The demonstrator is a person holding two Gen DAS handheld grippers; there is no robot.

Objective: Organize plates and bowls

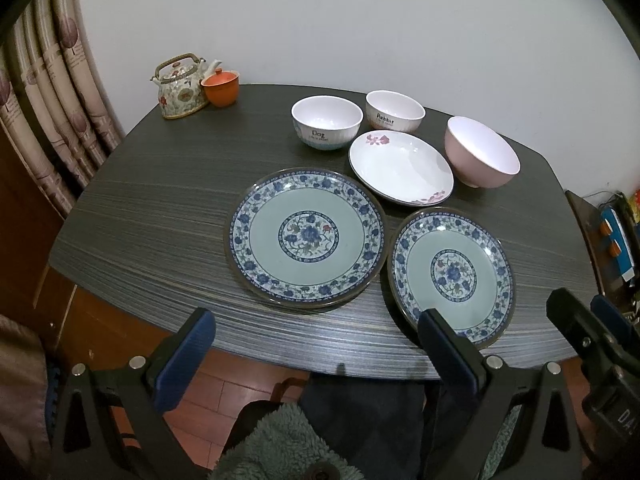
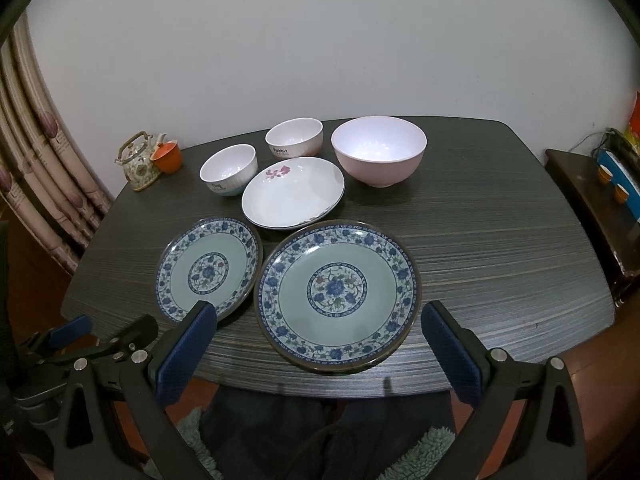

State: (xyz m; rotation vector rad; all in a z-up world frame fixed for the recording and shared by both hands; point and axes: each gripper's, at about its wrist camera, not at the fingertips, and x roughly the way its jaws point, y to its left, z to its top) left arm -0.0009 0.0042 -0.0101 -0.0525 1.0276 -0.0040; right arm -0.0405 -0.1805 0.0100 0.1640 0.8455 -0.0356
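- A dark wood-grain tabletop (image 2: 500,240) stands against a plain white wall, with a patterned curtain (image 1: 60,92) at the left.
- Two round blue-floral plates with pale green centres lie side by side near the front edge: the larger plate (image 1: 306,236) and the smaller plate (image 1: 452,276).
- Behind them sits a shallow white dish with pink flowers (image 1: 401,167).
- Further back stand a white "Dog" bowl (image 1: 327,122), a white "Rabbit" bowl (image 1: 395,111) and a plain pink bowl (image 1: 482,152).
- The left tongs (image 1: 316,344) and right tongs (image 2: 320,336) are spread wide, gripping nothing, hovering at the front edge.
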